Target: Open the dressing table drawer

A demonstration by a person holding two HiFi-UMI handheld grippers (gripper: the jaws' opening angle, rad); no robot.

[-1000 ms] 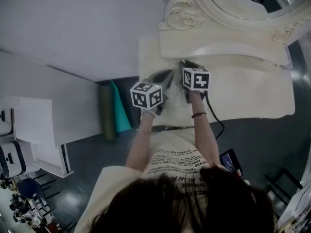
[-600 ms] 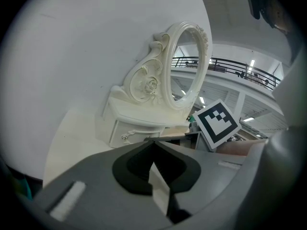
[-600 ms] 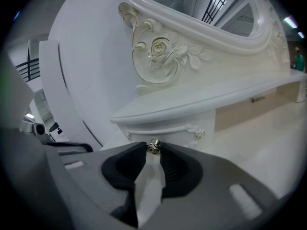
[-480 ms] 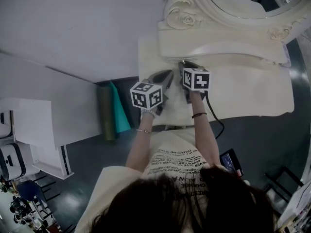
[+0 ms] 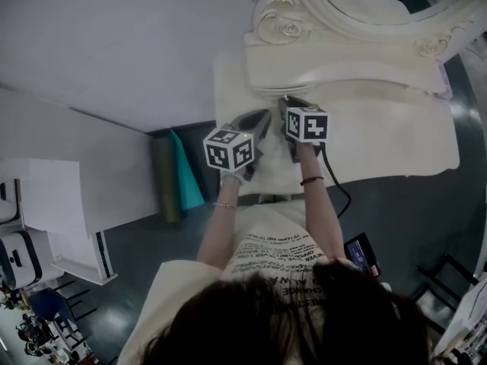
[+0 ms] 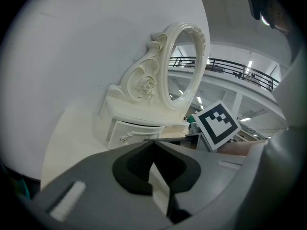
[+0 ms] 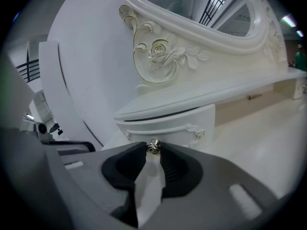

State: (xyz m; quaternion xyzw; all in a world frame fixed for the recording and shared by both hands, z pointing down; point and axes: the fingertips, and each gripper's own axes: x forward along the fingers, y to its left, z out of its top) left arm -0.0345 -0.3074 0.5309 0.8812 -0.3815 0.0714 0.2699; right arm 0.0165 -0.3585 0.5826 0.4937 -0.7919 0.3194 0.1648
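My head camera sits above the person and looks steeply down from well back. It takes in the whole worktop point(image 5: 396, 139), the mirror frame point(image 5: 358, 23), the left gripper point(image 5: 265, 115) and the right gripper point(image 5: 286, 101). The left gripper view looks forward along its own fingers point(image 6: 132, 169) at the small drawer point(image 6: 130, 133) from near. The right gripper view faces the same drawer front from closer still, with the drawer knob point(image 7: 153, 146) right at its fingertips. All three views share the drawer and the carved mirror base point(image 7: 163, 56). The left gripper view also catches the right gripper's marker cube point(image 6: 218, 124).
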